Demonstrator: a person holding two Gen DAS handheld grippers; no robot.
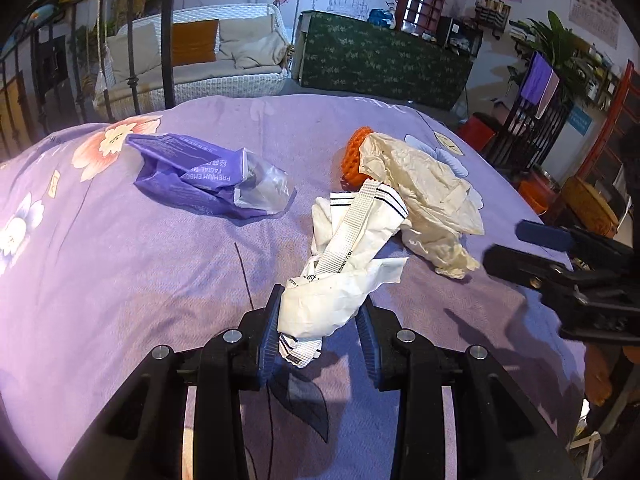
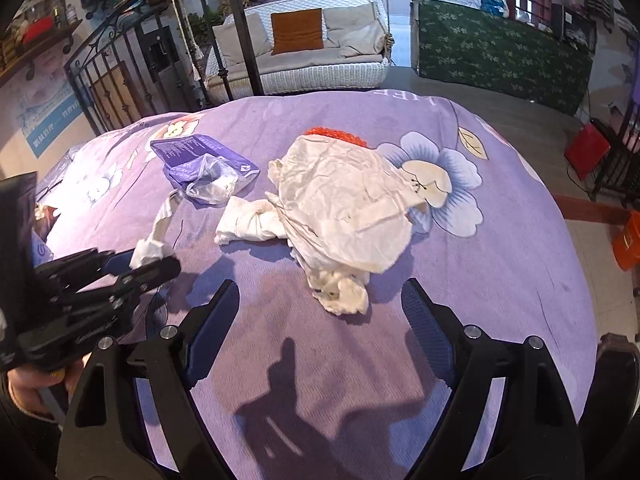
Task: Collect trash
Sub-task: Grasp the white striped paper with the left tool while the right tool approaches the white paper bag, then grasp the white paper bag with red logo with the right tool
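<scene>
My left gripper (image 1: 320, 300) is shut on a crumpled white paper bag (image 1: 340, 264) with a woven strap, its blue pads pressing both sides. The bag trails back to a cream crumpled paper (image 1: 420, 184) that covers an orange foam net (image 1: 352, 156). A purple tissue wrapper (image 1: 188, 172) lies to the left. In the right wrist view my right gripper (image 2: 324, 312) stands open just before the cream paper (image 2: 344, 208), nothing between its fingers. The left gripper (image 2: 152, 260) shows there at the left with the strap (image 2: 160, 220).
Everything lies on a purple floral bed cover (image 1: 120, 280). The right gripper (image 1: 504, 245) reaches in from the right edge. Behind stand a white wicker swing sofa (image 2: 304, 68), a green-covered counter (image 2: 500, 52), black iron bars (image 1: 170, 32) and a red bin (image 2: 586, 150).
</scene>
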